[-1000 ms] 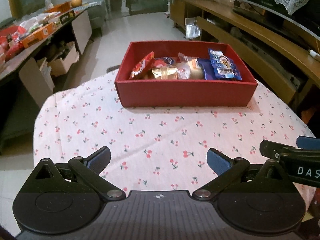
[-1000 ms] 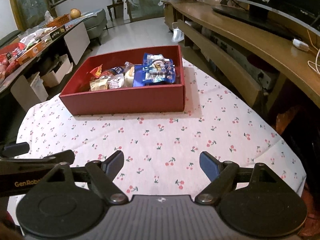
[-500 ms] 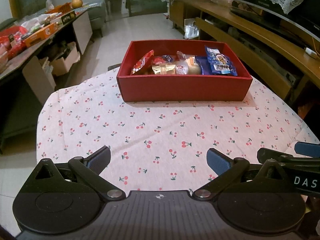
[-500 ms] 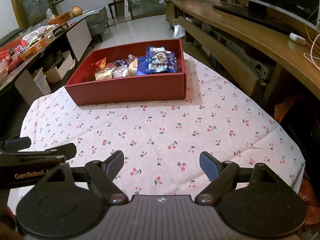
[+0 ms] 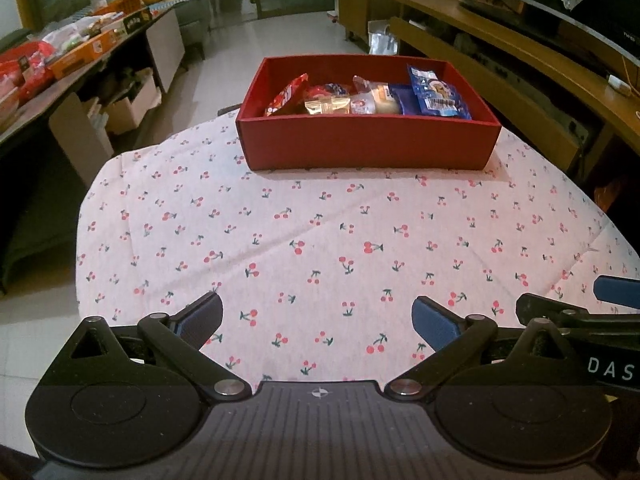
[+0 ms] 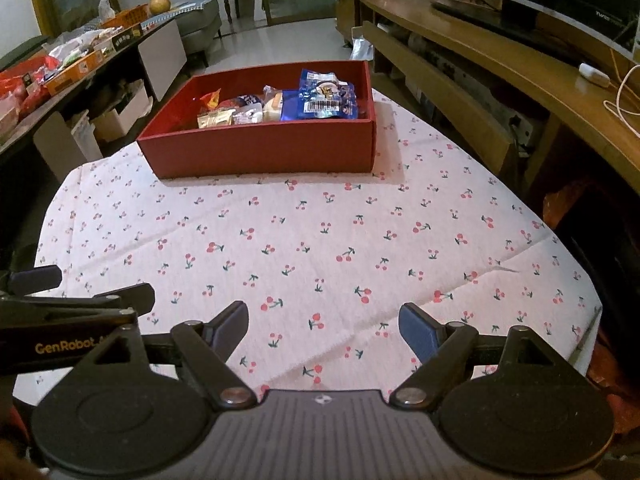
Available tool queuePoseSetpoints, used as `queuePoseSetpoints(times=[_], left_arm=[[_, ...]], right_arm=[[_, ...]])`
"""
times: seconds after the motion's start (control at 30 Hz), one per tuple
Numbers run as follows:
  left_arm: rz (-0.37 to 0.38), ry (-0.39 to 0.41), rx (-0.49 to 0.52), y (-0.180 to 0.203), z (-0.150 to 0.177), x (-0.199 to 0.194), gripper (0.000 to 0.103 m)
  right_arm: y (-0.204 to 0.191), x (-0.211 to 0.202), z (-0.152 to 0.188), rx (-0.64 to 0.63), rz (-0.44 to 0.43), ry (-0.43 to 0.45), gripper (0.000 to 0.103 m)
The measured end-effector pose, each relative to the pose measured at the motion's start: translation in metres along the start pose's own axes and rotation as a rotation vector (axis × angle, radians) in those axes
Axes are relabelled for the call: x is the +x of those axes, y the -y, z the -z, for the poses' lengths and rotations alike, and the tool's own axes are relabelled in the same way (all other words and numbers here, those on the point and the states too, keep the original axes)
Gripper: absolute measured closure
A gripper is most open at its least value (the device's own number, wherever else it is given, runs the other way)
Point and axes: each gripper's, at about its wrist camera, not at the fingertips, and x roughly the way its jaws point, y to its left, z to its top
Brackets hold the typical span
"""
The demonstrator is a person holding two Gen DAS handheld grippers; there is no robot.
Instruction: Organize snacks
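Both tongs, left (image 5: 316, 316) and right (image 6: 322, 324), are hanging wide open and empty at the lower frame while the snacks (image 5: 368, 98) are sitting in the box (image 5: 368, 144) at upper centre, so a careless reach risks shoving the box across the cloth (image 5: 320, 232).

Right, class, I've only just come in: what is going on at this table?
A person holds two grippers over a cherry-print tablecloth. The left gripper and the right gripper both stand open and empty, touching nothing. At the far side of the table sits a red box with the snack packets inside, a blue packet on top at its right end. No snacks lie on the cloth.
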Motion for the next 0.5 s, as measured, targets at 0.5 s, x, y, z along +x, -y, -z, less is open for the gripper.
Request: queuePoseSetpoints(times=[0.5], left_arm=[[-0.001, -0.031, 0.001, 0.0001, 0.0084, -0.0006, 0.001]], right_arm=[[-0.0022, -0.0009, 0.0073, -0.019, 0.01, -0.028, 0.016]])
